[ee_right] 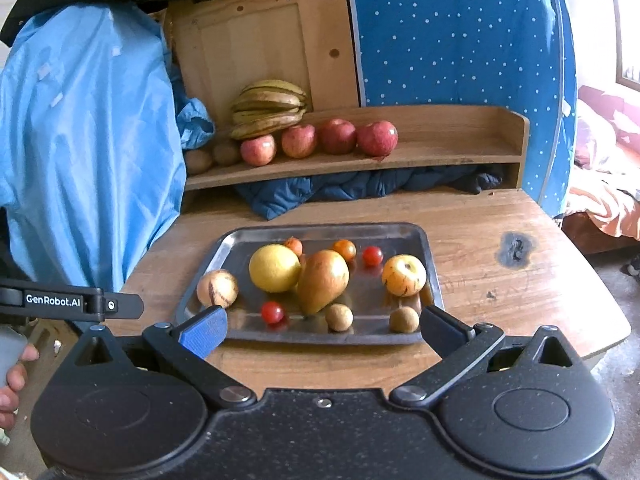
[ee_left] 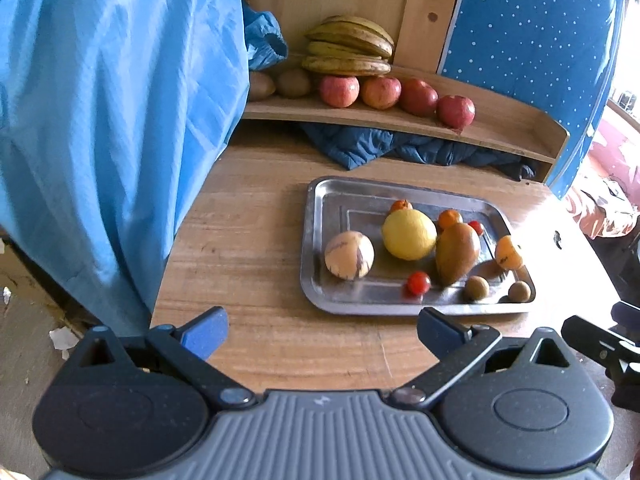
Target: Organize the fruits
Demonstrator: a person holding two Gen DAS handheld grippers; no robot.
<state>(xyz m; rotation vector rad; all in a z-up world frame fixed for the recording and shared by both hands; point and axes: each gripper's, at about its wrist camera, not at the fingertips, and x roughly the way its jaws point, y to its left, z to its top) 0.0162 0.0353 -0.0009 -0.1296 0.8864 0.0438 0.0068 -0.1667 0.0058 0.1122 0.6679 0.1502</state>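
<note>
A steel tray (ee_left: 316, 216) (ee_right: 430, 256) on the wooden table holds a yellow lemon (ee_left: 409, 234) (ee_right: 274, 268), a brown pear (ee_left: 456, 253) (ee_right: 322, 280), a pale round fruit (ee_left: 349, 255) (ee_right: 217, 289), a yellow apple (ee_right: 403, 275), small oranges, cherry tomatoes (ee_left: 418, 283) (ee_right: 272, 312) and two small brown fruits. A wooden shelf (ee_left: 500, 120) (ee_right: 440, 156) behind carries red apples (ee_left: 339, 90) (ee_right: 338, 136), bananas (ee_left: 350, 46) (ee_right: 270, 108) and kiwis. My left gripper (ee_left: 322, 330) is open and empty before the tray's near edge. My right gripper (ee_right: 322, 330) is open and empty over the tray's near rim.
A light blue cloth (ee_left: 112, 120) (ee_right: 80, 152) hangs at the left over the table edge. A dark blue quilted cloth (ee_left: 400, 148) (ee_right: 340, 190) lies under the shelf. A blue dotted panel (ee_right: 460, 40) stands at the back right. The table has a dark burn mark (ee_right: 516, 250).
</note>
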